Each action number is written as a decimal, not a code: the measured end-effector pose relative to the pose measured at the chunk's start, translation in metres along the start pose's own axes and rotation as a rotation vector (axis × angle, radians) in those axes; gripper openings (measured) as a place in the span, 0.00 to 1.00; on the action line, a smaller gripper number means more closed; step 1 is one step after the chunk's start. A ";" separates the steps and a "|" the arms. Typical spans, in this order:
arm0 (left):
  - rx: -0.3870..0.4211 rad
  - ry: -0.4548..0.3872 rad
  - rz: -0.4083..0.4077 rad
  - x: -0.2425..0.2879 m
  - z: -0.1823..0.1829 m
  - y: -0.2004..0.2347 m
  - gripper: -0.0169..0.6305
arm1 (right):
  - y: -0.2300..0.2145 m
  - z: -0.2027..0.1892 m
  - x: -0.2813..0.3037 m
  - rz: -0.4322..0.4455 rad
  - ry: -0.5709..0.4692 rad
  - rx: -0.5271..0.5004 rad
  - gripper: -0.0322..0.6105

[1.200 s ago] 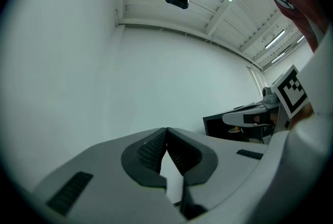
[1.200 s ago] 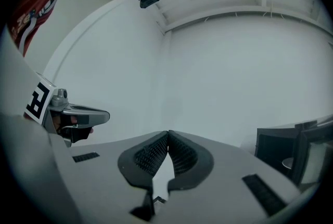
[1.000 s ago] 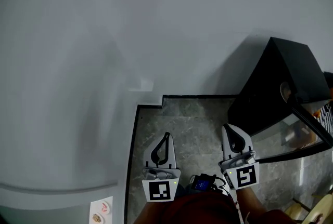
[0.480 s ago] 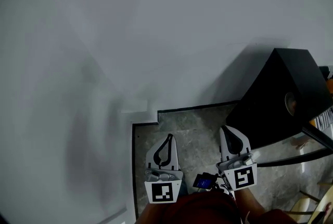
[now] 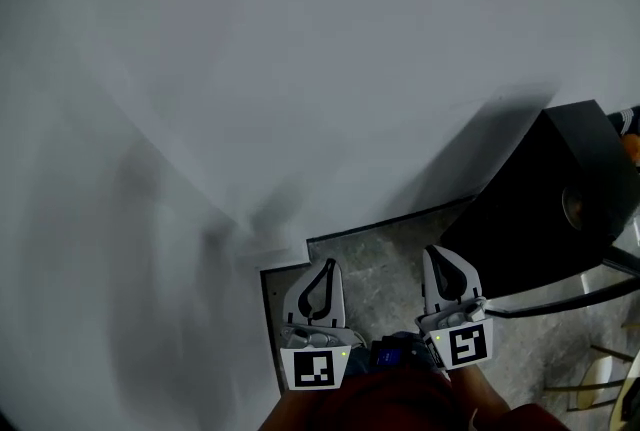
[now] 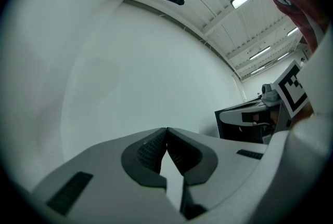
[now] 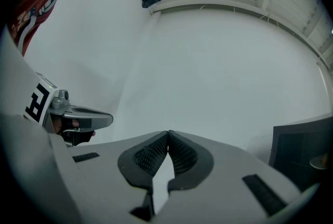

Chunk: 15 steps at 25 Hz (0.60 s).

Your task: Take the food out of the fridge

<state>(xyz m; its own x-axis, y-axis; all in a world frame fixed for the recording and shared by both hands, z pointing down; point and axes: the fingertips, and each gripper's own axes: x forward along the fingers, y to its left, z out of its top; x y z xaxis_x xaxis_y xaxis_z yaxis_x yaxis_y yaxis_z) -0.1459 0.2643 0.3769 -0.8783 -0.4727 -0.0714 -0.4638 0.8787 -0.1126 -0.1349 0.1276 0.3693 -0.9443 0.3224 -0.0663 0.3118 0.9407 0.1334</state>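
Note:
No food and no open fridge show in any view. A broad pale grey-white surface [image 5: 250, 69] fills most of the head view, and I cannot tell if it is a wall or a fridge door. My left gripper [image 5: 328, 267] is held low at the bottom centre, pointing at that surface, jaws shut with nothing between them. My right gripper [image 5: 445, 257] is beside it to the right, also shut and empty. In the left gripper view the left gripper [image 6: 166, 129] has its tips touching; in the right gripper view the right gripper [image 7: 167, 133] does too.
A black box-like cabinet [image 5: 545, 199] stands at the right, close to the right gripper. Grey stone floor [image 5: 385, 249] lies under both grippers. A dark skirting line [image 5: 390, 219] runs along the foot of the pale surface. Chair legs [image 5: 590, 384] show at the far bottom right.
The head view has tilted upward: the floor and black cabinet have slid down and right, and the pale surface fills more of the picture. Both grippers stay shut and side by side.

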 end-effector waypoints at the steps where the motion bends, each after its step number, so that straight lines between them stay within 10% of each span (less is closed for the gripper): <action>1: -0.084 -0.018 0.015 0.007 -0.001 0.003 0.05 | -0.002 0.000 0.004 -0.013 -0.008 -0.004 0.08; 15: -0.122 -0.056 -0.307 0.137 0.000 -0.065 0.05 | -0.121 -0.018 0.005 -0.392 -0.016 0.032 0.08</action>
<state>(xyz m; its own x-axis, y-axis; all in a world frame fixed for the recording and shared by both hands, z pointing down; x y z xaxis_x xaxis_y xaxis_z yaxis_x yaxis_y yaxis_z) -0.2361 0.1426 0.3748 -0.6890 -0.7168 -0.1069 -0.7195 0.6943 -0.0180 -0.1790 0.0132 0.3705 -0.9907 -0.0612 -0.1214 -0.0693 0.9956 0.0638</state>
